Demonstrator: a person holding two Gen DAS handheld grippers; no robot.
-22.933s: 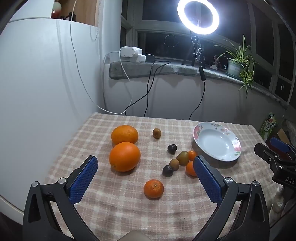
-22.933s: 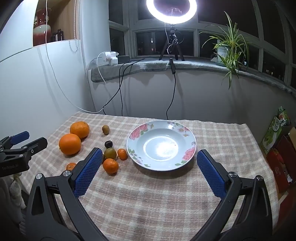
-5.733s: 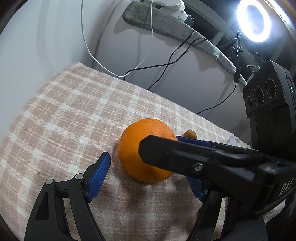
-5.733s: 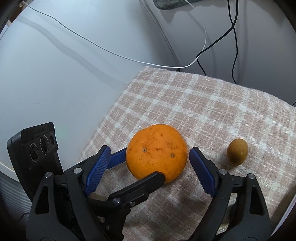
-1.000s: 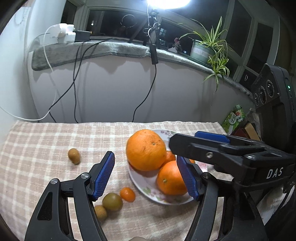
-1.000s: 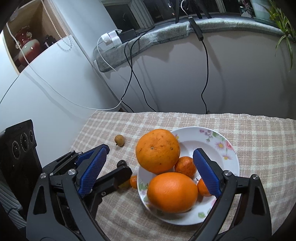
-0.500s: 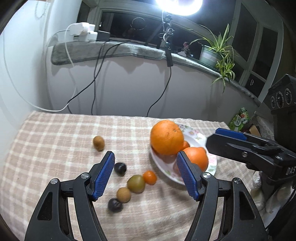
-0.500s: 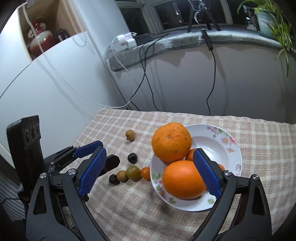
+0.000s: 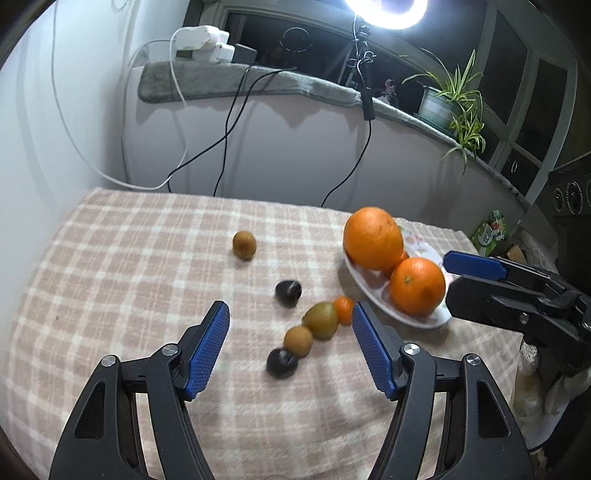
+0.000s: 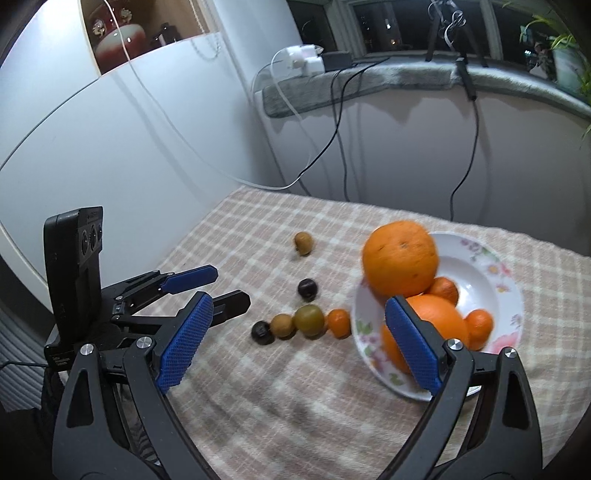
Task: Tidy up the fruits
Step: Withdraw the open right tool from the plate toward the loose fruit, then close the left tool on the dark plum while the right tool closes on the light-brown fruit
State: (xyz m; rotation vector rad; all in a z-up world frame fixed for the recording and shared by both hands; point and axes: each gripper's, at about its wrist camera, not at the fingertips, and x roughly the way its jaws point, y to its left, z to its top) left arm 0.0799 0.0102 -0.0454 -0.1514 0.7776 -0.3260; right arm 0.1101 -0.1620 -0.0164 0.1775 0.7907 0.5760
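I'm holding the left gripper (image 9: 290, 347) spread wide and empty, hovering over the near part of the checked cloth (image 9: 110, 280); the right gripper (image 10: 295, 339) is also spread and gripping nothing, its right finger overlapping my view of the plate.

The flowered plate (image 10: 491, 266) is sitting on the right side, already carrying two big oranges (image 10: 400, 258) stacked one on the other, plus at least two small tangerines (image 10: 480, 326) tucked beside them. Small fruit is lying loose on the cloth just left of the plate: a little tangerine (image 9: 344, 310) near the plate rim, then a green-brown fruit (image 9: 322, 320) touching it, a tan one (image 9: 298, 341), and a dark one (image 9: 281, 363) at the near end, roughly in a row. Another dark fruit (image 9: 288, 293) is sitting just beyond the row, and a lone brown fruit (image 9: 244, 244) further back, well apart.

I'm judging the big pieces done; I'm now lining up on the small stuff. The left gripper is framing the row, so next I'd be dropping onto one piece, likely the tangerine or the green-brown one, and closing gently. They're touching, so I need to be isolating one without knocking its neighbours rolling.

Behind the table, cables are hanging from a grey ledge (image 9: 258, 85) under a ring light (image 9: 388, 11).
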